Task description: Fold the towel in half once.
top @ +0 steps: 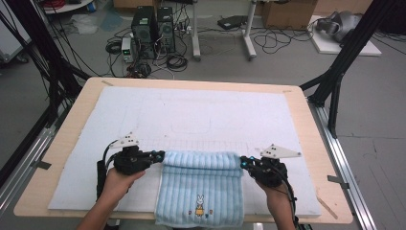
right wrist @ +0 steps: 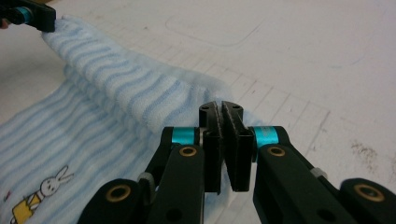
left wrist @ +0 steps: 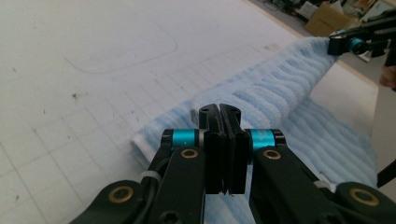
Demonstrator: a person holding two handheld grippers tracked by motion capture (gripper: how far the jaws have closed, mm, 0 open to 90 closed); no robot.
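Note:
A light blue striped towel (top: 201, 184) with a small rabbit picture (top: 199, 205) lies at the front middle of the white mat (top: 191, 110). Its far edge is bunched into a raised roll. My left gripper (top: 162, 156) is shut on the roll's left end and my right gripper (top: 242, 163) on its right end. In the left gripper view the jaws (left wrist: 219, 110) are pressed together at the towel (left wrist: 280, 88), with the right gripper (left wrist: 340, 45) pinching the far end. In the right gripper view the jaws (right wrist: 221, 108) are closed on the towel (right wrist: 102, 88), and the left gripper (right wrist: 42, 17) holds the other end.
The mat covers a wooden table (top: 309, 129), and the towel's near edge hangs over the front edge. Black frame posts (top: 335, 81) stand at both sides. On the floor beyond are computer towers (top: 153, 31), cables and cardboard boxes.

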